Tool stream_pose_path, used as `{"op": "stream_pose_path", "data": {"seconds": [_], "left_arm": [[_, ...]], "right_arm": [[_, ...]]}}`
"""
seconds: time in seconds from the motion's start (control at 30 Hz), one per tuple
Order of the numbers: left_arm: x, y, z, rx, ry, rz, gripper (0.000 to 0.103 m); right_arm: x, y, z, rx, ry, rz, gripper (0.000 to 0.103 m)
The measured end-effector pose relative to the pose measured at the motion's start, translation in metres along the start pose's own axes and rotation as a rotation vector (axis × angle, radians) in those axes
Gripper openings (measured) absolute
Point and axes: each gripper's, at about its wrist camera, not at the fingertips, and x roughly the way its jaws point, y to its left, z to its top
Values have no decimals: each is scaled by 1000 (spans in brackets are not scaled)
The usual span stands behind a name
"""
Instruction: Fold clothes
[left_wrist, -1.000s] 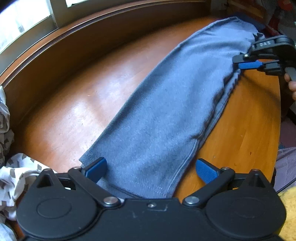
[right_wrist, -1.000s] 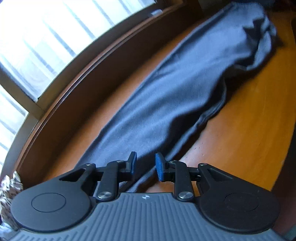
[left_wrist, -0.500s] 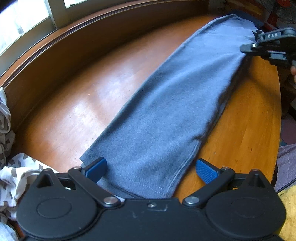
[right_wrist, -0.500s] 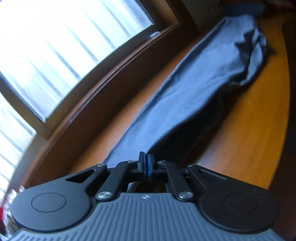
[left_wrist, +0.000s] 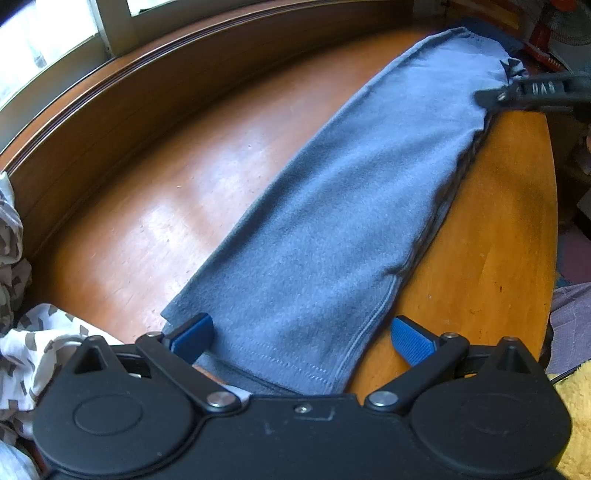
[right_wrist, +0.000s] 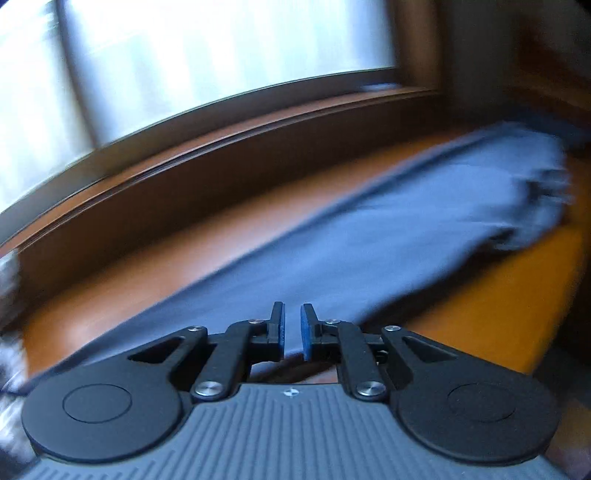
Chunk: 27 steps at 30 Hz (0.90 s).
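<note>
Across the wooden surface (left_wrist: 498, 236) the grey-blue garment (left_wrist: 332, 221) lies in a long, narrow strip of more than one layer, from the hem just in front of your left hand-held gripper (left_wrist: 301, 332) to a bunched far end beside the right hand-held gripper (left_wrist: 532, 92). Your left jaws stand wide, one pad on either side of the hem, holding nothing. In the right wrist view the right hand-held gripper (right_wrist: 291, 332) shows a narrow gap with cloth behind it; you cannot tell whether any fabric sits between the pads. Judge the cloth soft, light and fleecy: it will sag and slide layer over layer, so take it at the stitched hem or the doubled long edge, catching every layer. The right wrist view is smeared by motion, the hem's near part is hidden under the left body, and the patterned fabric (left_wrist: 33, 343) and yellow cloth (left_wrist: 572, 413) are cut off at the borders
</note>
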Motion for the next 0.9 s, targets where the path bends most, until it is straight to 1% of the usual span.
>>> {"op": "stream_pose_path", "data": {"seconds": [0.03,0.07,0.13,0.17,0.2,0.23,0.27,0.33,0.4,0.43,0.47,0.5,0.57,0.6,0.63,0.7,0.73,0.77,0.83,0.9], "left_arm": [[0,2,-1,-8,3,0,103],[-1,3,-1,-18,6,-1,103],[-1,7,-3,-39,13,-2,103],[-2,9,-4,-49,17,-2,103],[-2,11,-4,-59,20,-2,103],[-3,13,-5,-69,24,-3,102],[-9,15,-2,-79,-1,-22,102],[-23,19,4,-98,-60,-67,102],[-31,16,17,-93,-137,-80,102],[-27,14,23,-91,-150,-85,102],[-21,12,29,-89,-158,-89,102],[-15,9,34,-88,-166,-94,102],[4,5,41,-69,-123,-96,102],[13,2,41,-51,-97,-82,101],[17,0,38,-35,-90,-69,101],[24,-3,30,-5,-82,-45,103],[24,-1,27,-2,-79,-49,103],[23,0,25,3,-76,-52,103],[21,2,20,13,-73,-52,103],[19,0,14,28,-69,-37,103]], "right_arm": [[2,9,-4,-34,21,70,10],[5,19,-9,-68,40,113,10],[9,37,-23,-142,78,177,10],[11,42,-30,-170,91,186,10],[13,46,-38,-196,113,179,10],[15,48,-44,-208,116,166,10],[13,49,-46,-208,93,160,10],[8,52,-45,-216,94,143,10],[-5,57,-44,-224,48,149,10],[-2,58,-44,-226,33,143,11],[3,58,-45,-225,34,131,14],[7,58,-47,-210,43,125,14],[17,58,-51,-177,61,113,15],[22,56,-55,-149,73,110,15],[23,56,-58,-135,54,106,16],[21,59,-60,-147,47,90,18],[19,62,-61,-156,47,78,19],[18,65,-62,-164,46,65,21],[10,70,-64,-173,40,38,31],[-3,71,-67,-172,12,16,53]]}}
